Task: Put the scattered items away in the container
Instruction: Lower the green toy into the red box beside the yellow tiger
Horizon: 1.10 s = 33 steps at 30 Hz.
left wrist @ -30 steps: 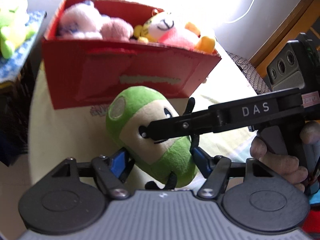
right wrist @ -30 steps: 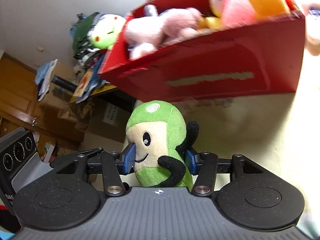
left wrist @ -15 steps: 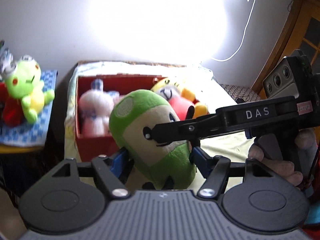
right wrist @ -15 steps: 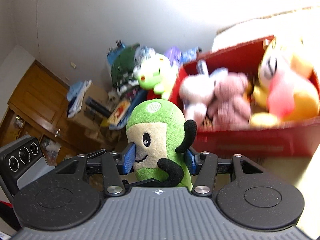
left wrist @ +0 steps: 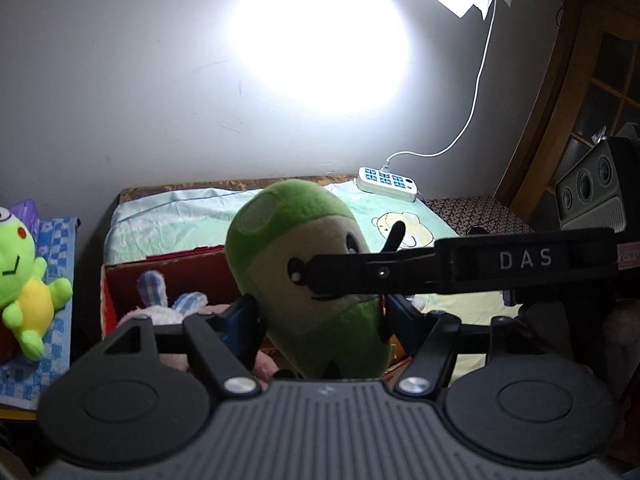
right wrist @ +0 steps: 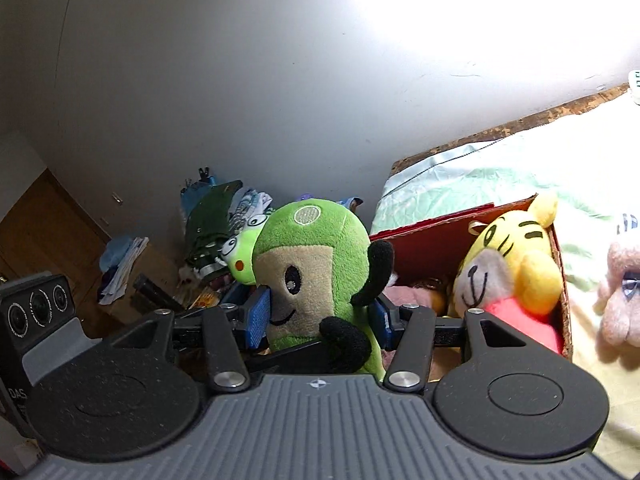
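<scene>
A green plush toy (left wrist: pixel 304 280) with a beige face and black arms hangs in the air, held from two sides. My left gripper (left wrist: pixel 320 320) is shut on its lower body. My right gripper (right wrist: pixel 320 320) is shut on it at face height, and one of its black fingers (left wrist: pixel 400 276) crosses the left wrist view with its tip on the toy's face. Just beyond and below the toy stands the red box (left wrist: pixel 120 284), also in the right wrist view (right wrist: pixel 432 240). A yellow tiger plush (right wrist: pixel 508 264) and a white and pink plush (left wrist: pixel 160 300) lie inside.
A green frog plush (left wrist: pixel 20 272) lies on a blue checked cloth to the left. A pink plush (right wrist: pixel 620 300) sits on the pale sheet right of the box. A white power strip (left wrist: pixel 386 178) lies at the wall. A heap of clothes (right wrist: pixel 216 224) is piled on the left.
Both grippers have risen together with the green toy, from the sheet in front of the box's front wall to above its rim. The views now look over the box at the wall.
</scene>
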Available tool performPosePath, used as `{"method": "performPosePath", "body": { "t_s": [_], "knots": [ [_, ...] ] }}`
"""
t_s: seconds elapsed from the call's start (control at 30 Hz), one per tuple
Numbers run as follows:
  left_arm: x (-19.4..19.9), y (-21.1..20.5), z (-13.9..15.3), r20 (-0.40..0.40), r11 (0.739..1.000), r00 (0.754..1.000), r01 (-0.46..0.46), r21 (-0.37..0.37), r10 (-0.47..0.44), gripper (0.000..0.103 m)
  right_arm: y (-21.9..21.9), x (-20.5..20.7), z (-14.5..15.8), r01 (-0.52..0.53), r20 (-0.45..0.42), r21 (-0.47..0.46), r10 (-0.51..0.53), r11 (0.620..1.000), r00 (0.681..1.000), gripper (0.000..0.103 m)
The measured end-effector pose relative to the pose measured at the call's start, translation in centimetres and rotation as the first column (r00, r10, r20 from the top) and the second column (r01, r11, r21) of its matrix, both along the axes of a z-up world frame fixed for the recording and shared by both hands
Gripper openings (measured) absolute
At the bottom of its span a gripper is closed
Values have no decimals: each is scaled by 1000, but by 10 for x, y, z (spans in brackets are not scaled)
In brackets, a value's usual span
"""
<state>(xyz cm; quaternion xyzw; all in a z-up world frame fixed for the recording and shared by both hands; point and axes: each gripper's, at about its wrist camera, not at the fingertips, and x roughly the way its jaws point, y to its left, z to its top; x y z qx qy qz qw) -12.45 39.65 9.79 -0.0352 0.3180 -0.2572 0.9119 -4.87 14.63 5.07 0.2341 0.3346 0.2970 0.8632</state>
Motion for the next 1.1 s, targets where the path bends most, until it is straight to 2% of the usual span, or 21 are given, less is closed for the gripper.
{"method": "performPosePath", "body": {
  "t_s": [0.27,0.47,0.63,0.83,0.97,1.1],
  "knots": [
    [47,-9,-57,-165,1000,986,-1,0,1,69,-1,31,-45,49,-118,-108,-62,993,991,54],
    [66,-8,-81,-241,1000,970,-17,1,16,69,8,50,-63,48,-201,-185,-86,982,976,54],
    [80,-7,-90,-268,1000,963,-19,-3,18,71,21,60,-64,21,-196,-287,-80,958,977,55],
    [85,-8,-96,-285,1000,959,-15,-13,11,73,18,63,-68,19,-196,-295,-80,955,977,57],
    [82,-5,-93,-273,1000,962,-11,-8,9,81,18,56,-62,29,-158,-300,-79,954,984,61],
    [77,-1,-86,-254,1000,967,-24,10,26,82,15,45,-47,84,-71,-310,-111,947,991,62]
  ]
}}
